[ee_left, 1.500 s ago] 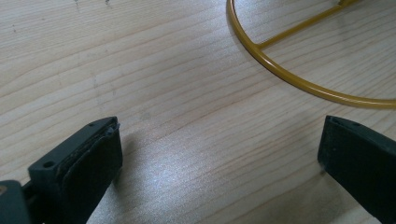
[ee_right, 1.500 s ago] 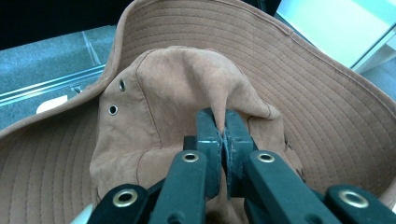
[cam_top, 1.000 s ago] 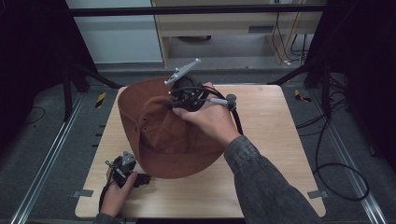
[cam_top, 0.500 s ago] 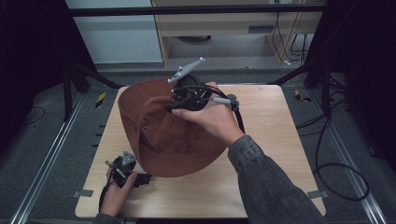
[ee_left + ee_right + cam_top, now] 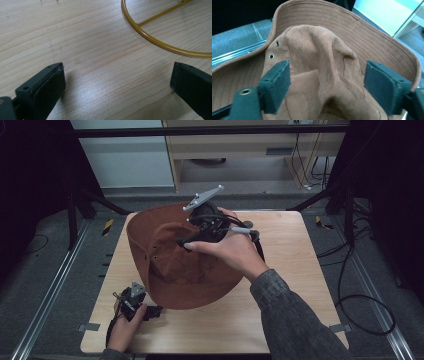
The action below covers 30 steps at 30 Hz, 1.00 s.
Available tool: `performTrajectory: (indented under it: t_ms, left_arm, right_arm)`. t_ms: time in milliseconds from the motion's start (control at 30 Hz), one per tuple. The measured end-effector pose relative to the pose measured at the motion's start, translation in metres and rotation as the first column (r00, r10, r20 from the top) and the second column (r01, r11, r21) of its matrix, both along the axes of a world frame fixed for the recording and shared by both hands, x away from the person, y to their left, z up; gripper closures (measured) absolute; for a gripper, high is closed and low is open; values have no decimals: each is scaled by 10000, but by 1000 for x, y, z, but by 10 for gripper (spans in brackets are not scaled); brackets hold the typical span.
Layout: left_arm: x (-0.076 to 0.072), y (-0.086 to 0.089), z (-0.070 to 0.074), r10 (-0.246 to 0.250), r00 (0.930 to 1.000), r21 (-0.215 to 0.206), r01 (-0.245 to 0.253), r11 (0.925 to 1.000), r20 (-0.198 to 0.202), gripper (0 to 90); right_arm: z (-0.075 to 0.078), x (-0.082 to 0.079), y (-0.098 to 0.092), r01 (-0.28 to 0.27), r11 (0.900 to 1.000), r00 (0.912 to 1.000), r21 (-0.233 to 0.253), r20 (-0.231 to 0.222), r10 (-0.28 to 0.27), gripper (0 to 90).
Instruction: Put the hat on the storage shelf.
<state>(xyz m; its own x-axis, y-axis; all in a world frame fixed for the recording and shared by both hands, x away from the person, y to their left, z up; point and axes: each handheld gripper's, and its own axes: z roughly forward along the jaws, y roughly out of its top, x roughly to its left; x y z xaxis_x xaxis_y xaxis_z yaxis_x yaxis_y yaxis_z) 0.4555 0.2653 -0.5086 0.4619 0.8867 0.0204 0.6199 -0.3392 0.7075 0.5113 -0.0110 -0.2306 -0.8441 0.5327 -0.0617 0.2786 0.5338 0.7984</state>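
Hat (image 5: 185, 265) sits on the wooden table (image 5: 295, 270), brim tipped up at its far-left side, crown creased. Right gripper (image 5: 212, 227) has lifted slightly over the last second and now hangs above the crown with jaws spread, crown fabric between them but not pinched (so a grasp looks imminent, not made). Left gripper (image 5: 132, 302) stays low at the near-left table edge, jaws wide apart over bare wood, a yellow wire ring (image 5: 160, 37) lying ahead of it.

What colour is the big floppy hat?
The hat is plain reddish brown, with stitched rings around its brim. It shows best in the right gripper view.
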Motion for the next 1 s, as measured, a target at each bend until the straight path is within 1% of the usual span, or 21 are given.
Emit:
performTrajectory:
  t_ms: [33,67,100,133,200,233,267,300,433,467,533,633,700,733,767,800,833,867,900,933,1000]
  left_arm:
    - [0,0,0,32,10000,-45,-32,10000,20,0]
    - [0,0,0,-47,10000,60,47,10000,-24,0]
    - [0,0,0,-47,10000,60,47,10000,-24,0]
    - [0,0,0,-50,10000,61,50,10000,-35,0]
    - [0,0,0,-51,10000,63,52,10000,-35,0]
    - [0,0,0,-52,10000,70,52,10000,-31,0]
    - [0,0,0,28,10000,-25,-28,10000,24,0]
    - [0,0,0,36,10000,-34,-36,10000,32,0]
    - [0,0,0,1,10000,-11,-1,10000,-1,0]
    - [0,1,0,-64,10000,68,64,10000,-45,0]
    - [0,1,0,-62,10000,66,62,10000,-43,0]
    - [0,0,0,-2,10000,-8,2,10000,-2,0]
    - [0,0,0,27,10000,-22,-27,10000,19,0]
    - [0,0,0,27,10000,-22,-27,10000,19,0]
    - [0,0,0,41,10000,-57,-41,10000,27,0]
    - [0,0,0,18,10000,-24,-18,10000,43,0]
    - [0,0,0,18,10000,-24,-18,10000,43,0]
    - [0,0,0,7,10000,-17,-7,10000,32,0]
    - [0,0,0,7,10000,-14,-7,10000,32,0]
    - [0,0,0,6,10000,-14,-6,10000,34,0]
    - [0,0,0,5,10000,-18,-5,10000,35,0]
  right_arm:
    - [1,-1,-1,50,10000,10000,34,-4,-50,172]
    - [1,-2,-3,46,9999,10000,130,-11,-46,128]
    - [1,-2,-3,46,9999,10000,130,-11,-46,128]
    - [1,-3,-5,2,9999,10000,168,-45,-1,98]
    - [2,-5,-8,-61,9997,10000,230,20,60,81]
    - [2,-5,-10,-89,9996,10000,274,2,89,73]
    - [2,-6,-12,-88,9996,10000,271,31,87,73]
    - [2,-6,-15,-69,9995,9999,312,108,65,72]
    - [2,-9,-29,56,9989,9999,465,86,-60,65]
    - [1,-9,-32,90,9988,9999,491,78,-94,64]
    - [1,-10,-36,123,9987,9999,492,87,-128,64]
    - [-1,-9,-47,198,9981,9998,585,13,-199,65]
    - [-3,-10,-61,424,9969,9991,669,-28,-423,65]
    - [-3,-10,-61,424,9969,9991,669,-28,-423,65]
    - [-4,-11,-72,598,9958,9982,688,13,-600,66]
    - [-6,-12,-78,701,9946,9975,760,38,-706,66]
    - [-6,-12,-78,701,9946,9975,760,38,-706,66]
    - [-7,-14,-85,835,9932,9964,815,47,-841,67]
    - [-10,-16,-99,1112,9892,9937,952,43,-1121,70]
    - [-10,-16,-99,1112,9892,9937,952,43,-1121,70]
    - [-14,-18,-113,1324,9847,9910,1131,49,-1338,74]
